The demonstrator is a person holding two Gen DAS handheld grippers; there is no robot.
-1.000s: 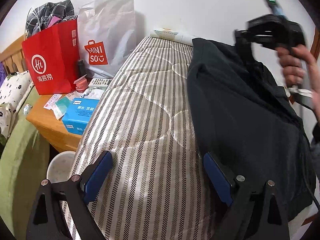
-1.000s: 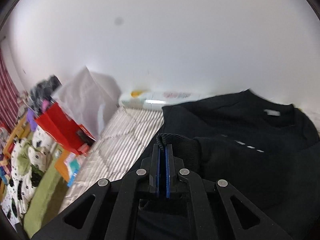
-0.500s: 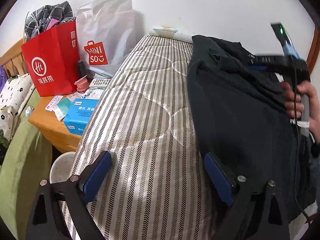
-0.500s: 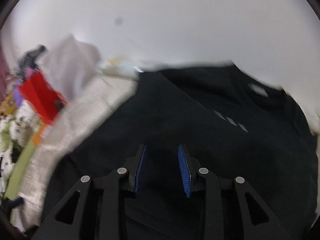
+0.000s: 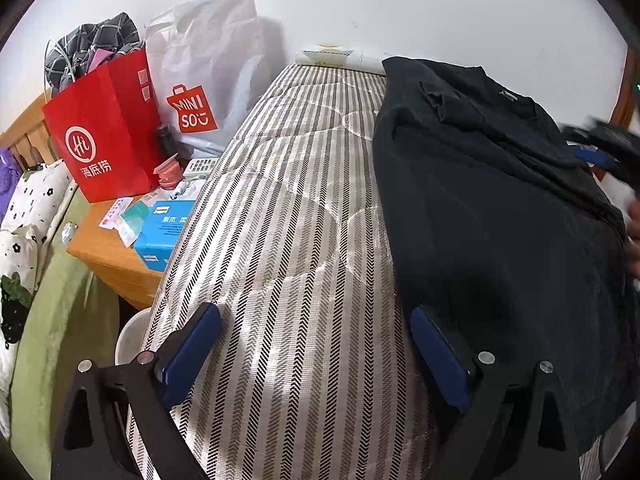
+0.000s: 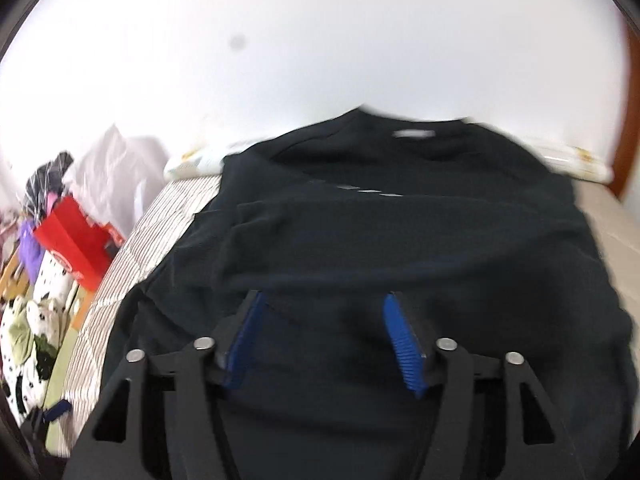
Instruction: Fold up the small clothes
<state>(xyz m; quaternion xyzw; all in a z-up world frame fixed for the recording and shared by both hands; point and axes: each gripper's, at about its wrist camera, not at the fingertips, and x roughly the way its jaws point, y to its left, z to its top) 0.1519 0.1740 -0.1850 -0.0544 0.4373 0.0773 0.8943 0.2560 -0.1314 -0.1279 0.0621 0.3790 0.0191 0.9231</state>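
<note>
Black shirt (image 6: 400, 248) lies on the striped mattress (image 5: 288, 240), sleeve folded across the chest. Right gripper (image 6: 324, 344) above its lower part — jaws opening, nothing between them. Left gripper (image 5: 316, 356) spread wide over bare mattress — right pad at the shirt's edge.

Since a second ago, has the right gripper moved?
Yes. In the left wrist view the right gripper has dropped from high against the white wall onto the black knit sweater.

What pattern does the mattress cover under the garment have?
Beige and white stripes with black herringbone lines on the mattress cover, clearest in the left wrist view.
</note>
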